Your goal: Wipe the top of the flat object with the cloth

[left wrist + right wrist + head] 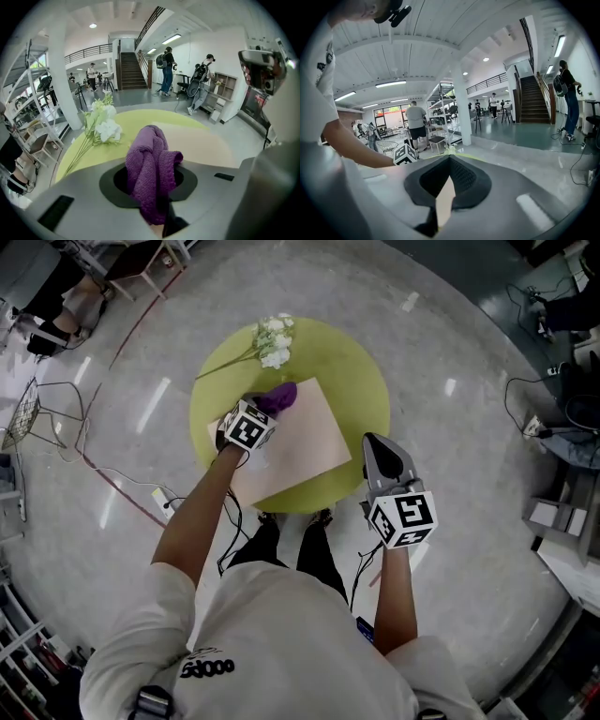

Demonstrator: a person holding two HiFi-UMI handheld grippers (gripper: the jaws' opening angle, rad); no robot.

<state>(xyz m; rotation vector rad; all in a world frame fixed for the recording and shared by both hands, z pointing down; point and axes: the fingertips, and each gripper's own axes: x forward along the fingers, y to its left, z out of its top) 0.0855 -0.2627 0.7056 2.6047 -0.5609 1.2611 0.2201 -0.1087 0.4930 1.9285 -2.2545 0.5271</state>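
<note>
Two grippers are sitting in our hands, and we are keeping the nearer one out of the work: the right gripper [375, 444] is hanging at the near right rim of the round yellow-green table [361, 381], jaws drawn together with nothing between them, just beside the near right corner of the board [300, 451] but not on it. Further out, we are reaching the left gripper [265, 416] over the left side of that pale pink board, and its jaws are clamping a bunched purple cloth [150, 164] that is standing up out of them in thick folds. The cloth is sitting at the board's far left corner, and it seems to be resting on the surface, though neither view is showing the contact itself. We are judging the wipe to be at or near its start, with most of the board's top lying bare toward us and to the right. The next move is calling for downward pressure on the cloth and a sweep across that bare top, perhaps with the idle gripper steadying the board, since a light sheet may slide. Beyond the cloth, white flowers [274, 339] are lying on the table's far edge, so we are wanting strokes that run away from them.
</note>
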